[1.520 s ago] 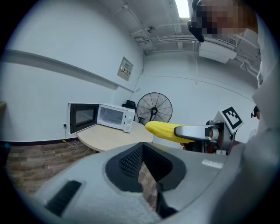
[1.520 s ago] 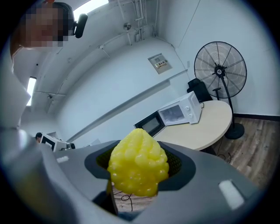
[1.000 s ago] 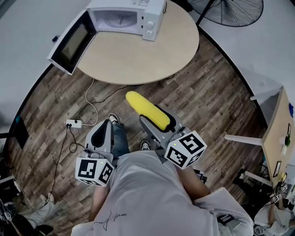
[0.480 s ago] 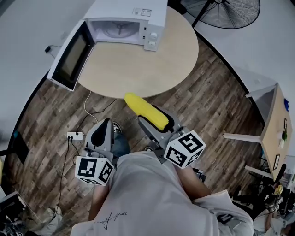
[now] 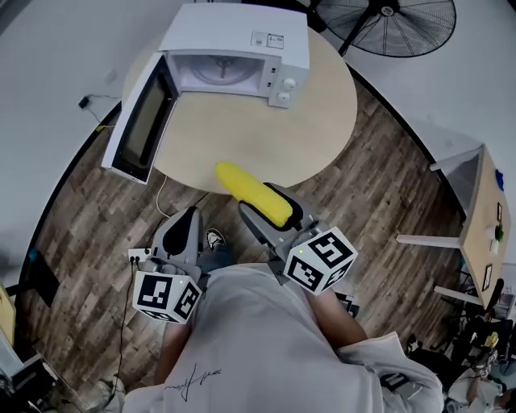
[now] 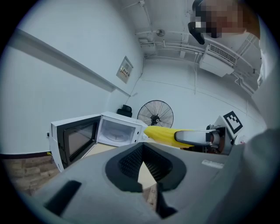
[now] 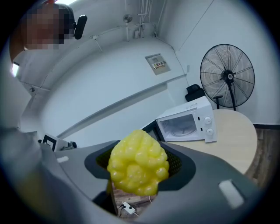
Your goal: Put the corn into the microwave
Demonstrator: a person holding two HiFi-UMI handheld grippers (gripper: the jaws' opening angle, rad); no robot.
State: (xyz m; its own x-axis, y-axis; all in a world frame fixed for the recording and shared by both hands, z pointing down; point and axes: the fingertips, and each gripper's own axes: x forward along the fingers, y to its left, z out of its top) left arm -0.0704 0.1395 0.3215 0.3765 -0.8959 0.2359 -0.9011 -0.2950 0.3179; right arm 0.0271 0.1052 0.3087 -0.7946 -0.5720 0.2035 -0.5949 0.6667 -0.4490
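Note:
A yellow corn cob [image 5: 246,190] sticks forward out of my right gripper [image 5: 276,211], which is shut on its rear half; the cob's tip hangs over the near edge of the round beige table [image 5: 258,133]. In the right gripper view the corn [image 7: 138,162] fills the space between the jaws of that gripper [image 7: 138,170]. The white microwave [image 5: 234,48] stands at the table's far side with its door [image 5: 141,129] swung open to the left and its cavity showing. My left gripper [image 5: 189,218] is shut and holds nothing, low and left of the corn; its jaws [image 6: 142,159] point at the microwave [image 6: 116,131].
A standing fan [image 5: 387,20] is behind the table at the right. A power strip [image 5: 139,255] and a cable lie on the wooden floor left of my feet. Another light table [image 5: 484,218] stands at the right edge.
Both grippers have moved forward towards the table. The corn's tip, earlier over the floor, now reaches over the table's edge. The microwave has come closer in view.

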